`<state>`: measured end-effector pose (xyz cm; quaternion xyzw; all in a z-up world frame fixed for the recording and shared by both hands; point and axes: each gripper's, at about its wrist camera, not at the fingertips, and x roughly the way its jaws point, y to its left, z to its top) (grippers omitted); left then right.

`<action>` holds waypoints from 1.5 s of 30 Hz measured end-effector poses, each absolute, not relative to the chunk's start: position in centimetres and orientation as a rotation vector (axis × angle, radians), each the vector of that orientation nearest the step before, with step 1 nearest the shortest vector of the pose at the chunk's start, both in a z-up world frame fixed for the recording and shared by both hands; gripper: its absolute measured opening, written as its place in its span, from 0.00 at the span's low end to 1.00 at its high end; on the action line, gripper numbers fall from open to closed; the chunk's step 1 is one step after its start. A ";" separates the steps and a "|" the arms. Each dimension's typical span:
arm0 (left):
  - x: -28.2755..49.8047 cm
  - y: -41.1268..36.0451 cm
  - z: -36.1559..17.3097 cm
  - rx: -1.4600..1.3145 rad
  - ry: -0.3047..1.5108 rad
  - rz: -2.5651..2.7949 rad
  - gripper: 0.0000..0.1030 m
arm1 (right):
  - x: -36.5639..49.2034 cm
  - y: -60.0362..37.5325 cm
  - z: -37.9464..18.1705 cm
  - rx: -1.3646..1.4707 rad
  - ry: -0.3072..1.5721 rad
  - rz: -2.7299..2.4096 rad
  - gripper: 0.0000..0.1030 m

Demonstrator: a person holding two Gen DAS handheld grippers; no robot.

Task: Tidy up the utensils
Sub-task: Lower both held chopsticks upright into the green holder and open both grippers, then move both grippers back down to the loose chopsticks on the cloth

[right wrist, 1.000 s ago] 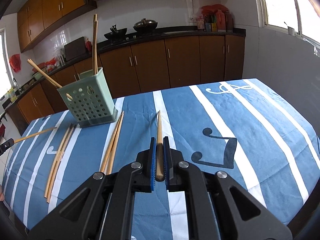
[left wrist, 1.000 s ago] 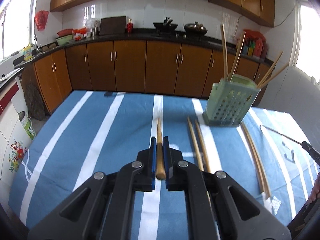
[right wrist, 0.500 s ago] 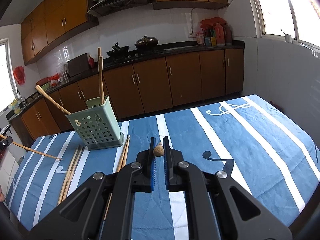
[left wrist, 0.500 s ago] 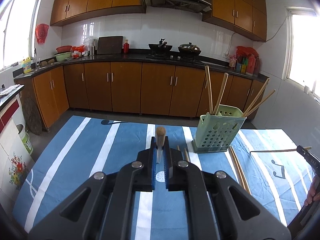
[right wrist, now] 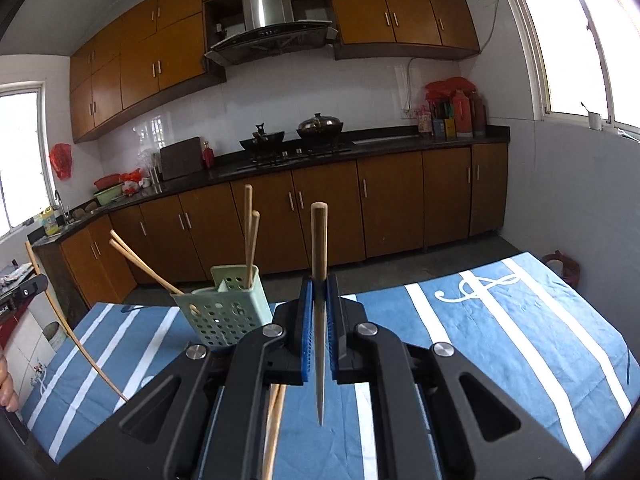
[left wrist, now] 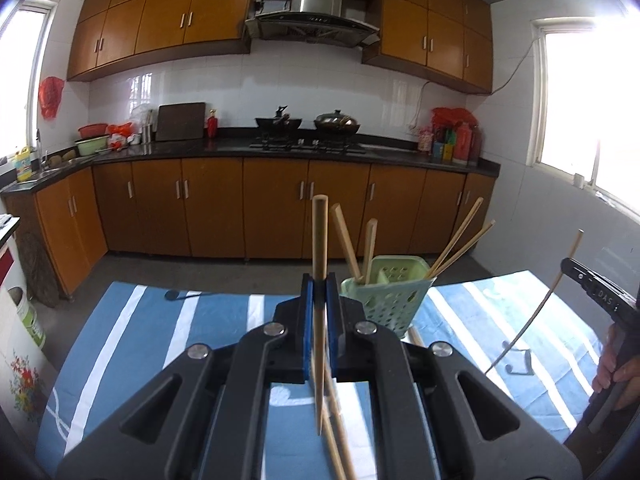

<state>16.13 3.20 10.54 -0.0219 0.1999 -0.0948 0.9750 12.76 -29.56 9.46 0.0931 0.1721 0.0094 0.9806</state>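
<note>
Your left gripper (left wrist: 319,312) and right gripper (right wrist: 319,312) each clenched one chopstick upright, on either side of the green holder (left wrist: 386,294).

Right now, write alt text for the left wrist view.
The left claw clamps one wooden chopstick upright above a blue striped tablecloth. Just right stands a green perforated holder with four chopsticks inside; wooden kitchen cabinets line the background.
</note>
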 end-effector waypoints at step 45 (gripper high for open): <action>30.0 -4.2 12.2 -0.134 0.310 -0.144 0.16 | 23.0 -24.5 10.9 0.245 0.232 0.046 0.08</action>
